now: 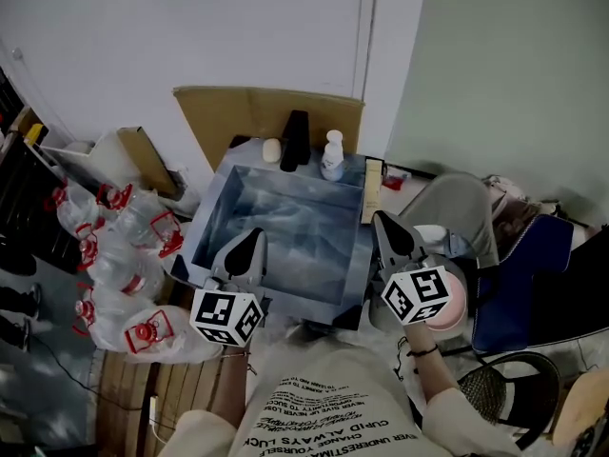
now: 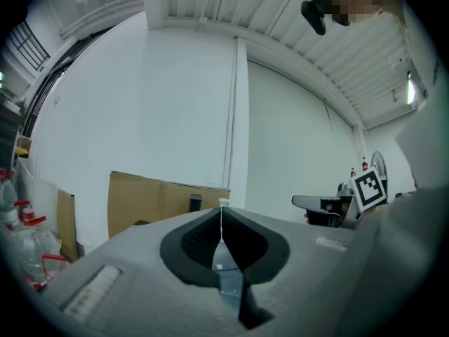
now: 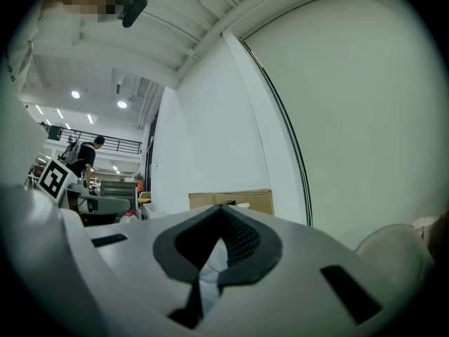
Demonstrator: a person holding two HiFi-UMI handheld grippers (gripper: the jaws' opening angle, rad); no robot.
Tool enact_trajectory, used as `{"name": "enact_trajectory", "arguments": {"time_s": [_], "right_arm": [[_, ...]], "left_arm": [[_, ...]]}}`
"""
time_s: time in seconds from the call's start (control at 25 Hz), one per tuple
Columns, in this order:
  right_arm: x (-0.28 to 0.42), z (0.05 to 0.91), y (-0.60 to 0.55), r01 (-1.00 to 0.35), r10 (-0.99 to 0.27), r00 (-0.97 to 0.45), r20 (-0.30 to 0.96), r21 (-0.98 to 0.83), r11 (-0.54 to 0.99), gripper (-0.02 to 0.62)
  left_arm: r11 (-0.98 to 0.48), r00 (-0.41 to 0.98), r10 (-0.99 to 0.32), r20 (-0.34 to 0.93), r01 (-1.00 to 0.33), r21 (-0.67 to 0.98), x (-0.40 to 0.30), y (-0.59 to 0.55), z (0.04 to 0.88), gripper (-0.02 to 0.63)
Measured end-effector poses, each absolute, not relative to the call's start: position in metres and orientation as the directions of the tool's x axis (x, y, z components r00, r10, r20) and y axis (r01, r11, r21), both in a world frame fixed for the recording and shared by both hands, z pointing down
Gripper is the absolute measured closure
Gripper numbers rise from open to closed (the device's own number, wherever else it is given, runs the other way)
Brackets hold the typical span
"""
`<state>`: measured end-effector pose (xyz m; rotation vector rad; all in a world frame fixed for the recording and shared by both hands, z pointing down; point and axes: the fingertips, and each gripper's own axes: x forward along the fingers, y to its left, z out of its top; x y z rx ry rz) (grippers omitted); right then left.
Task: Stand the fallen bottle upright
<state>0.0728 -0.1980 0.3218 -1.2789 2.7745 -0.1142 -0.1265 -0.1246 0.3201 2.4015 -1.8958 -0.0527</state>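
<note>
White plastic, the small capped bottle [image 1: 332, 155] stands upright at the far edge of the blue-grey desk [image 1: 285, 227], well beyond both sets of jaws and just left of the line the right gripper [image 1: 383, 219] points along. The right gripper and the left gripper [image 1: 255, 233] hover level over the near edge, jaws pressed together on nothing. This is probably because the bottle already stands and needs no hold.

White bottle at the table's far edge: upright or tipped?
Upright. The white bottle stands cap up at the far edge of the table.
</note>
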Motion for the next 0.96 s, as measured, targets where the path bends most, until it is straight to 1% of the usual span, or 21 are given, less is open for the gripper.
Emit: {"name": "enact_trajectory", "arguments": {"time_s": [0.96], "right_arm": [[0.093,0.324,-0.203,-0.779,-0.786,-0.616,-0.046,-0.108,0.617,0.592]], "left_arm": [[-0.186,0.189,-0.981,0.035,-0.98,0.078,-0.131,-0.122,0.322,0.581]]}}
